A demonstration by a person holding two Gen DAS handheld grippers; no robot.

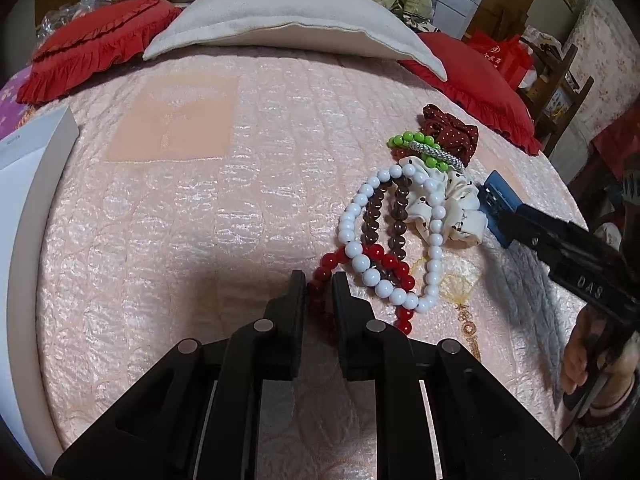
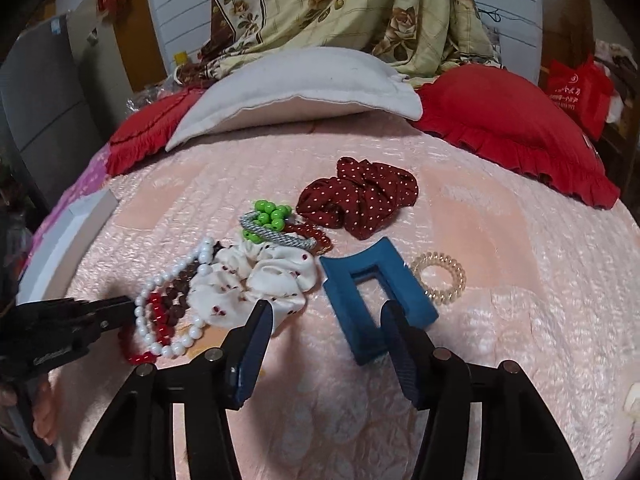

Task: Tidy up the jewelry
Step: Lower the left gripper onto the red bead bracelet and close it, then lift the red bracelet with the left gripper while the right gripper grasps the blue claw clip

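Observation:
A heap of jewelry lies on the pink quilted bed (image 1: pixel 200 220): a white bead bracelet (image 1: pixel 356 216), a brown bead bracelet (image 1: pixel 396 216), a red bead bracelet (image 1: pixel 384 260), a green bead bracelet (image 1: pixel 416 138), a silver bangle (image 1: pixel 436 154), a white scrunchie (image 1: pixel 460 208) and a dark red dotted scrunchie (image 2: pixel 360 196). My left gripper (image 1: pixel 319 280) is nearly shut on the red bead bracelet. My right gripper (image 2: pixel 326 310) is open, its fingers either side of the near end of a blue hair claw (image 2: pixel 372 300). A clear coil hair tie (image 2: pixel 440 276) lies just right of the claw.
A white box (image 1: pixel 28 168) sits at the bed's left edge. A grey-white pillow (image 1: pixel 288 20) and red frilled cushions (image 1: pixel 92 48) lie at the bed's head. A flat peach patch (image 1: pixel 176 120) lies on the quilt. A wooden rack and red bag (image 1: pixel 504 56) stand at the right.

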